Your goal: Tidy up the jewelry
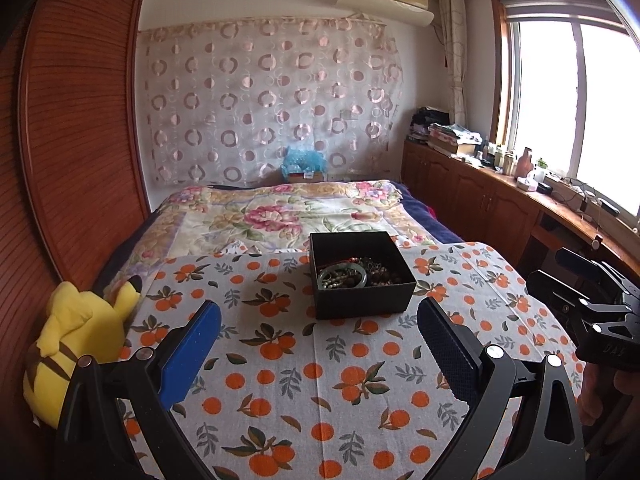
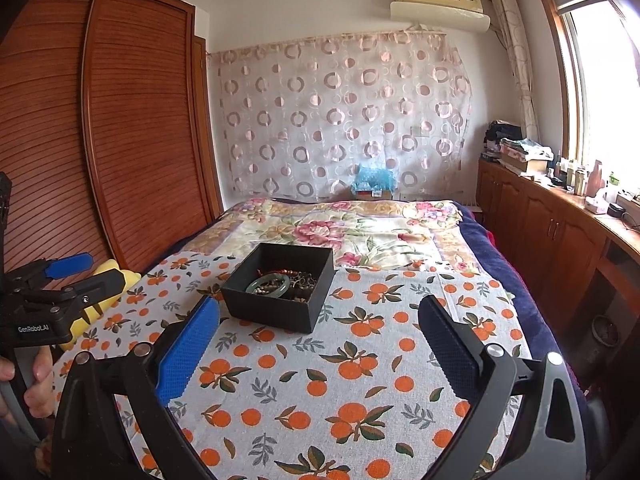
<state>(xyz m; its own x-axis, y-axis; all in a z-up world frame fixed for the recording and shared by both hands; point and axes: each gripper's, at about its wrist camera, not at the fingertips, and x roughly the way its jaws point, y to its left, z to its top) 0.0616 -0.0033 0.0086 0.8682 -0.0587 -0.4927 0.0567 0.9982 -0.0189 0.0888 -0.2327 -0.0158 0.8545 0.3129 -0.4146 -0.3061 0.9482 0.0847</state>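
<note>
Black box [image 1: 362, 276], lidless, sits centre frame in the left view, a little left of centre in the right view, on the orange-print cloth [image 1: 304, 380] spread over the bed. Inside, heaped together: a pale green bangle [image 1: 342, 276], dark bead strands [image 1: 380, 272], a reddish cord along the far wall. No jewelry visible on the cloth outside the box.

Left tool [image 1: 319, 344]: spread wide, nothing between the blue pads, low centre of frame, short of the near wall of the box. Right tool [image 2: 319, 344]: likewise spread wide and empty, box just beyond the tip of its left finger. Each tool also shows at the edge of the other's view, held by a hand [image 2: 38, 376].

Stage: ambiguous. Fits jewelry gathered into the box, job near its end; fits equally a tangled pile waiting to be sorted out onto the cloth. Not settled from these views.

Handling notes, whichever applies:
- Bangle: rigid, smooth, likely slippery; best pinched across the band, not by the rim edge.
- Bead strands: limp, likely entangled; slow lift, watch for neighbours trailing along.
- Box: light-looking, on soft bedding; may slide or tip under a push on its wall. Approach from above, second tool steadying the wall.

Yellow plush toy [image 1: 76, 344] at lower left, clear of the work.
</note>
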